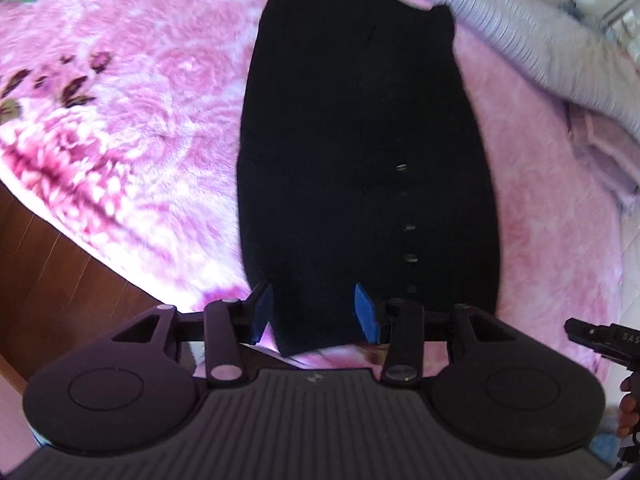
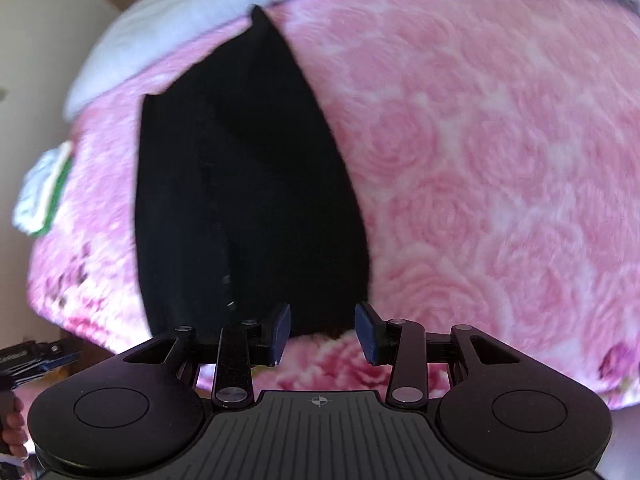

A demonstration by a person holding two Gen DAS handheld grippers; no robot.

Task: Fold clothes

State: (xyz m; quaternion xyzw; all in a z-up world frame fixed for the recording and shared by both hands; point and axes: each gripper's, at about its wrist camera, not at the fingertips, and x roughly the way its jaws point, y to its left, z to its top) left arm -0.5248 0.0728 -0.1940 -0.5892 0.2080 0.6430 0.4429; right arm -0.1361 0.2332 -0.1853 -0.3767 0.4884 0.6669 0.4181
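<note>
A black garment (image 1: 360, 152) lies folded into a long narrow strip on a pink rose-patterned blanket (image 1: 132, 128); a row of small buttons runs down its right half. My left gripper (image 1: 316, 312) is open, its blue pads astride the garment's near left corner, just above the cloth. In the right wrist view the same black garment (image 2: 248, 200) fills the left centre. My right gripper (image 2: 323, 330) is open at the garment's near right corner, above the blanket (image 2: 480, 160); nothing is held.
A grey-white ribbed quilt (image 1: 540, 48) lies bunched along the far side of the bed. A green-and-white item (image 2: 44, 192) sits at the far left. Dark wooden floor (image 1: 52, 280) shows beyond the blanket's left edge. The other gripper's tip (image 1: 600, 340) shows at right.
</note>
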